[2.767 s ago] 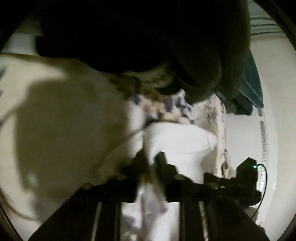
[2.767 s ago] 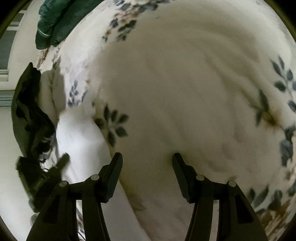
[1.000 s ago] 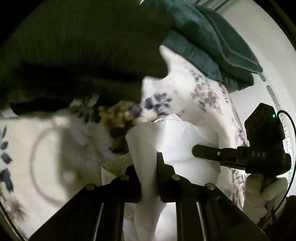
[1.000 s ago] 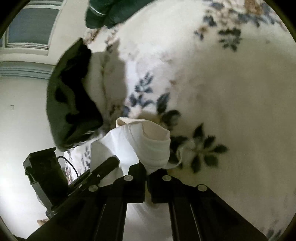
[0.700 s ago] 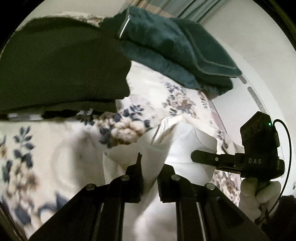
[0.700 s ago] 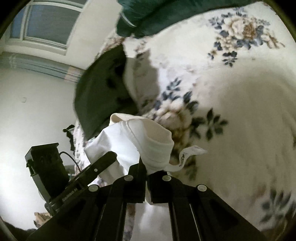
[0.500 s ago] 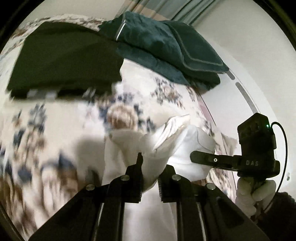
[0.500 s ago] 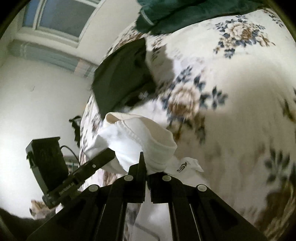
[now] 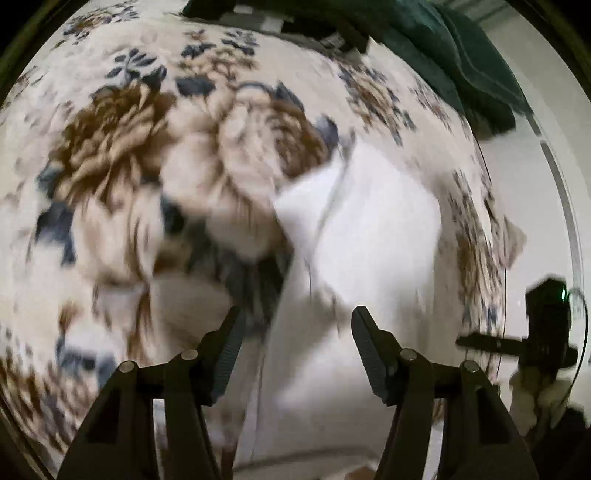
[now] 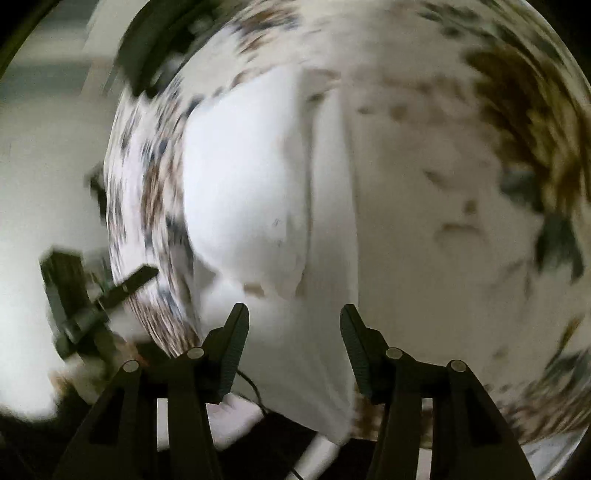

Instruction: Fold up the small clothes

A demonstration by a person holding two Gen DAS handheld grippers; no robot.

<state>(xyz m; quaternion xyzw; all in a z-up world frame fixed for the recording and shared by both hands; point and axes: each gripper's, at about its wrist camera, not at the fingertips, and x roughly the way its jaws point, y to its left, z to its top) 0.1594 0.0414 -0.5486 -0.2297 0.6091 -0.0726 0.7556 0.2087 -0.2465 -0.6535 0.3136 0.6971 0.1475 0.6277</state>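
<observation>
Lying flat on the bed (image 9: 110, 155), the white garment (image 9: 369, 229) spreads over the floral blanket near the bed's right edge as the left wrist view shows it, with a seam or folded hem running down its left side. Both views are blurred, so finer detail of the cloth cannot be told. The left gripper (image 9: 295, 325) hangs over the near part of the garment with its fingers (image 9: 229, 332) spread wide and nothing between them; the left finger sits over the border where white cloth meets the patterned blanket, the right finger over the white cloth itself. The right gripper (image 10: 293, 321) is likewise spread wide and holds nothing, its fingers (image 10: 351, 332) poised over the near end of the same white garment (image 10: 251, 192), which in this view lies close to the bed's left edge, with the blanket's brown and blue flowers stretching away to the right. Whether either gripper touches the cloth cannot be told. At the far edge of the bed a dark green folded cloth (image 9: 461, 55) lies toward the right corner, and a black garment (image 9: 295, 18) lies just beside it to the left. Each wrist view catches the other gripper off the bed's side, dark and smeared.
</observation>
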